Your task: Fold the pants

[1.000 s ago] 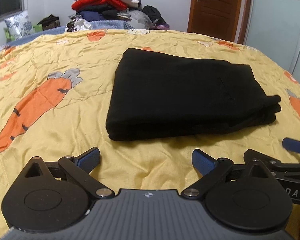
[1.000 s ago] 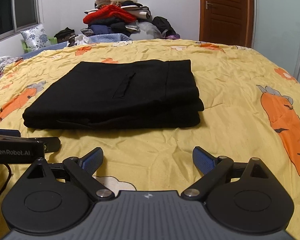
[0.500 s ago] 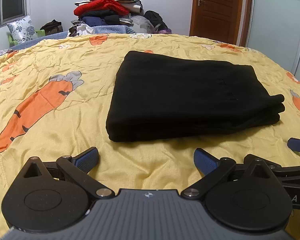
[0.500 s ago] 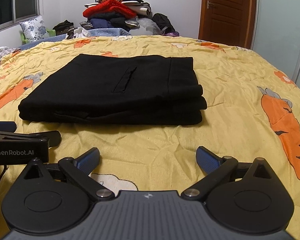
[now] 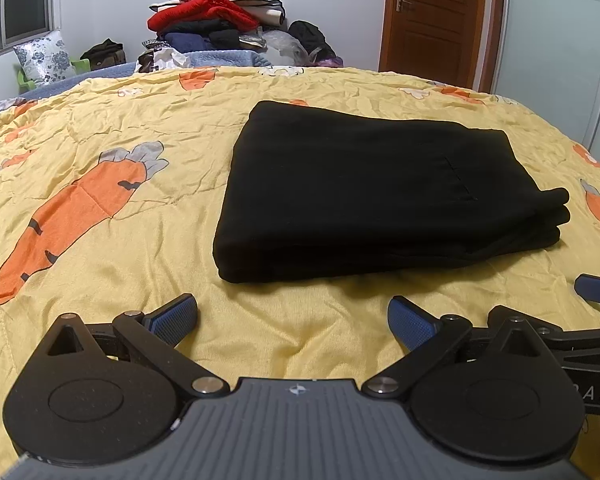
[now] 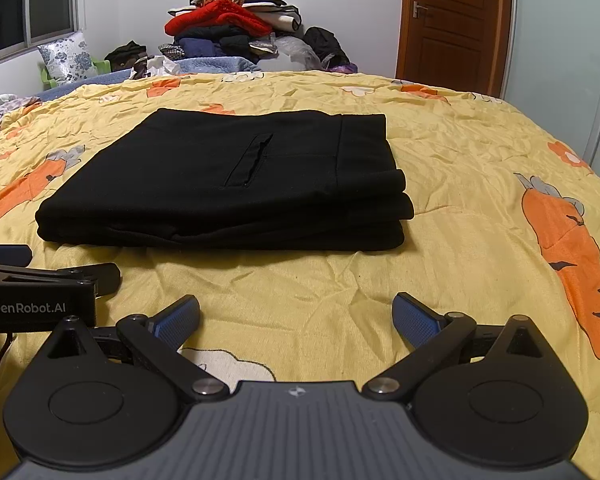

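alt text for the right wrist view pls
Black pants lie folded into a flat stack on a yellow carrot-print quilt. The open right gripper hovers empty in front, the left gripper beside it.

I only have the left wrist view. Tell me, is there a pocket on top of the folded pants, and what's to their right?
Observer: Yes. The right wrist view shows a slit pocket opening on top of the black pants.
Operator: And to their right?
Observer: A large orange carrot print on the yellow quilt, shown whole.
Operator: Is the right gripper holding anything?
Observer: No. The right gripper is open and empty, short of the pants.
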